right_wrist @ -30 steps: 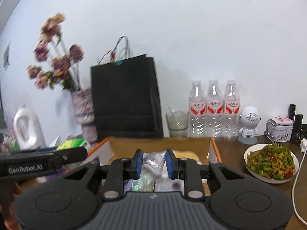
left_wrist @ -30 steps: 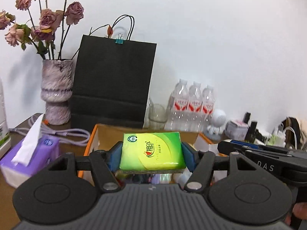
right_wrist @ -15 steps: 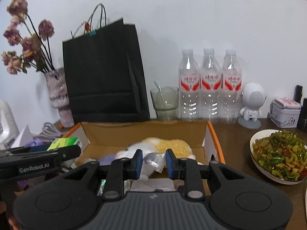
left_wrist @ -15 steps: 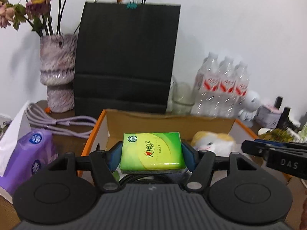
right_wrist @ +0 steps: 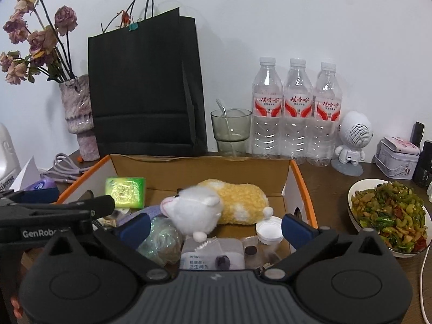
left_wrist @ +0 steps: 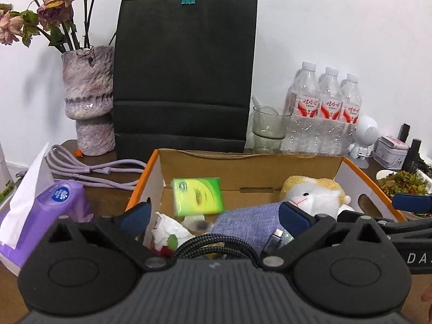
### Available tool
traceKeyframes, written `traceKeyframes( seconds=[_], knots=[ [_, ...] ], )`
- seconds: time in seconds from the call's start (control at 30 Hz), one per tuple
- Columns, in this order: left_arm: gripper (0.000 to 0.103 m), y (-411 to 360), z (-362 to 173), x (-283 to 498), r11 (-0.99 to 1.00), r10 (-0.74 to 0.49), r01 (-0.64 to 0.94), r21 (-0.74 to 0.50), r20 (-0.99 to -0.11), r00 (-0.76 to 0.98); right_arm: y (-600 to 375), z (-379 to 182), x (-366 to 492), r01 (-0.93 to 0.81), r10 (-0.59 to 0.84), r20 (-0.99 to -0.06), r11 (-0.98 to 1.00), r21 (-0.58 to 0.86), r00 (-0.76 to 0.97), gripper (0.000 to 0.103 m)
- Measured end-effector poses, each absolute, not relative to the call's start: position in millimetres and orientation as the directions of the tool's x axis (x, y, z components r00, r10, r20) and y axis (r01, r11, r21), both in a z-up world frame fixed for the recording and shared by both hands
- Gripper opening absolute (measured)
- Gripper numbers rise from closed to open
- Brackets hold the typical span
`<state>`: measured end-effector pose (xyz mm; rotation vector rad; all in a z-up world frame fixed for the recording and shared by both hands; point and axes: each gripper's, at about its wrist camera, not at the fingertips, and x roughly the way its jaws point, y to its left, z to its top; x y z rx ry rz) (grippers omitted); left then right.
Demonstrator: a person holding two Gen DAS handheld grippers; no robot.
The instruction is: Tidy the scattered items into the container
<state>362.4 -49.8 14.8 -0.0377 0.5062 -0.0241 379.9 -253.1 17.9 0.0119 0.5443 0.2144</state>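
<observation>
An orange-edged cardboard box [left_wrist: 359, 171] stands mid-table, also in the right wrist view [right_wrist: 299, 175]. A green tissue pack [left_wrist: 198, 199] is blurred, loose at the box's left rear, also in the right wrist view [right_wrist: 125, 191]. The box holds a plush hamster [right_wrist: 216, 202], a blue cloth [left_wrist: 245, 222], a cable, a white cap [right_wrist: 268, 232] and small packets. My left gripper [left_wrist: 214, 216] is open and empty over the box's near left. My right gripper [right_wrist: 216, 226] is open and empty over the near right.
A purple tissue box [left_wrist: 40, 216] and a lilac cable [left_wrist: 89, 168] lie left of the box. Behind stand a vase [left_wrist: 87, 100], a black paper bag [left_wrist: 183, 73], a glass [right_wrist: 230, 132] and three water bottles [right_wrist: 297, 110]. A plate of food [right_wrist: 388, 213] sits right.
My left gripper has opened and let go of the green tissue pack, which is dropping into the box. My right gripper has opened too and released its small packet.
</observation>
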Motion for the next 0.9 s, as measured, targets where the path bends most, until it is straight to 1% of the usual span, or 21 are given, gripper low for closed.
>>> traceKeyframes(
  seconds=[0.3, 0.5, 0.73, 0.9],
  knots=[
    [0.103, -50.1, 16.0, 358.8, 0.999, -0.031, 0.008, -0.05, -0.49, 0.871, -253.5, 23.9, 375.0, -0.187, 0.188, -0.51, 0.981, 0.055, 0.84, 0.103],
    [0.103, -53.7, 26.5, 341.8, 0.999, 0.004, -0.023, -0.037, -0.47, 0.883, -254.0, 34.9, 361.1, -0.175, 0.175, -0.507, 0.983, 0.048, 0.844, 0.103],
    [0.103, -60.0, 45.2, 296.0, 0.999, -0.003, -0.011, -0.03, -0.412, 0.911, -260.5, 53.3, 318.7, -0.176, 0.179, -0.485, 0.983, 0.052, 0.856, 0.103],
    [0.103, -61.0, 56.2, 253.7, 0.999, 0.008, -0.028, -0.045, -0.402, 0.916, -260.5, 64.4, 278.7, -0.175, 0.181, -0.473, 0.983, 0.057, 0.862, 0.103]
  ],
)
